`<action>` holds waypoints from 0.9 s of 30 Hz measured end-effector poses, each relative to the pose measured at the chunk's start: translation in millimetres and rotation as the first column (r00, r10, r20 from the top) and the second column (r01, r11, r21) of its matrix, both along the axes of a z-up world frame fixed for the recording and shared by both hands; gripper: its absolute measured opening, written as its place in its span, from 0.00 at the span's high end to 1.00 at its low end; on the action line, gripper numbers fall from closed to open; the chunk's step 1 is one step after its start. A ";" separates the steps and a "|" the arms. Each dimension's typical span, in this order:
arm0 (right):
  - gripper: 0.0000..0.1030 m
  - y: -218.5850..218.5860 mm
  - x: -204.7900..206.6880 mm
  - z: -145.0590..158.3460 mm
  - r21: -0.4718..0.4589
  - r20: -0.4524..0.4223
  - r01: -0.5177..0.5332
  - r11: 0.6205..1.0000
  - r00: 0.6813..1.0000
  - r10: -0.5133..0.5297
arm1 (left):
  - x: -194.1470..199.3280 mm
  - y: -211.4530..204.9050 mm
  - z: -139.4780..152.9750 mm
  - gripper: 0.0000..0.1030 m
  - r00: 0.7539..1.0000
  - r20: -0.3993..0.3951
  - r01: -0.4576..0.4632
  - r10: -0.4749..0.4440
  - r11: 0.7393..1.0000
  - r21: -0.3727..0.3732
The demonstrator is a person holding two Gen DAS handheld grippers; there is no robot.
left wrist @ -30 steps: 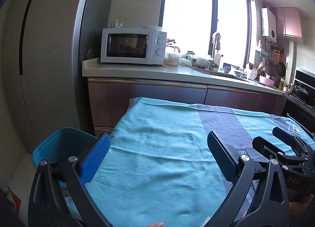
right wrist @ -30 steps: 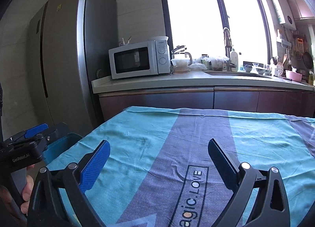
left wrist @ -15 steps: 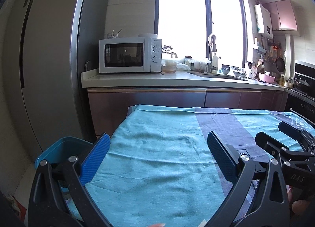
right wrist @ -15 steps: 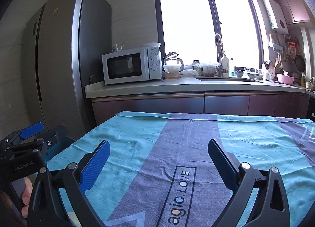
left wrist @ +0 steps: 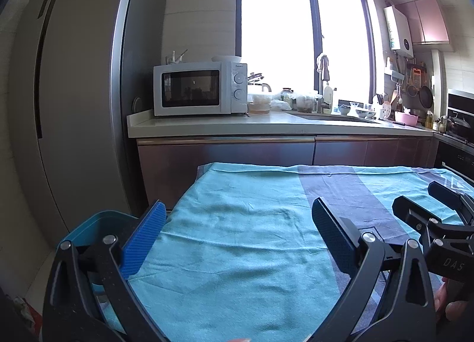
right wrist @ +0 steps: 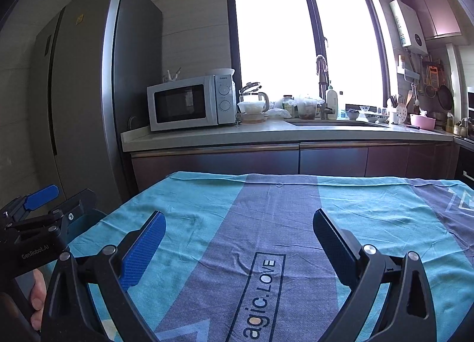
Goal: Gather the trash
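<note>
— Where was the trash?
— None showed on the cloth (right wrist: 266, 214). The blue bin (left wrist: 97, 223) sat at its left edge.
— Your grippers?
— Left gripper (left wrist: 237, 229) and right gripper (right wrist: 238, 232) both gaped, empty. I judged searching came next.

Both claws are showing black triangular frames with silver screws and blue ribbed pads: left claw (left wrist: 237, 232) is wearing "GenRobot.AI" lettering, right claw (right wrist: 238, 236) "DAS".
</note>
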State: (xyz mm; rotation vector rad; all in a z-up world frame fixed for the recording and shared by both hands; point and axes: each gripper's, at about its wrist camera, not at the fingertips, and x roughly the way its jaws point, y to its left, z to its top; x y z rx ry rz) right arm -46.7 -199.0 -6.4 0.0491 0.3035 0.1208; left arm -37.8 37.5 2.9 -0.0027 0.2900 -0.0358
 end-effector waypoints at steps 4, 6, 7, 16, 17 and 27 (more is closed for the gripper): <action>0.07 -1.1 0.6 -0.6 0.003 -0.002 0.005 1.000 1.000 -0.005 | 0.3 -0.3 0.8 0.06 1.000 0.003 -0.002 0.002 1.000 -0.001; 0.07 -1.3 1.0 -0.1 0.003 -0.002 0.005 1.000 1.000 -0.005 | 0.2 -0.4 1.2 0.06 1.000 0.008 -0.003 0.003 1.000 0.000; 0.07 -1.1 0.5 -0.2 0.002 -0.002 0.007 1.000 1.000 -0.007 | 0.2 -0.5 1.4 0.06 1.000 0.009 -0.004 0.004 1.000 0.001; 0.07 -5.1 0.7 -0.3 0.004 -0.003 0.010 1.000 1.000 -0.010 | 1.3 0.2 1.2 0.06 1.000 0.010 -0.010 0.010 1.000 0.004; 0.07 -5.4 1.6 0.0 0.003 -0.004 0.010 1.000 1.000 -0.010 | 1.4 0.1 1.2 0.06 1.000 0.009 -0.009 0.009 1.000 0.005; 0.07 -6.3 5.5 0.4 0.002 -0.009 0.014 1.000 1.000 -0.014 | 2.0 0.0 0.7 0.06 1.000 0.007 -0.009 0.009 1.000 0.004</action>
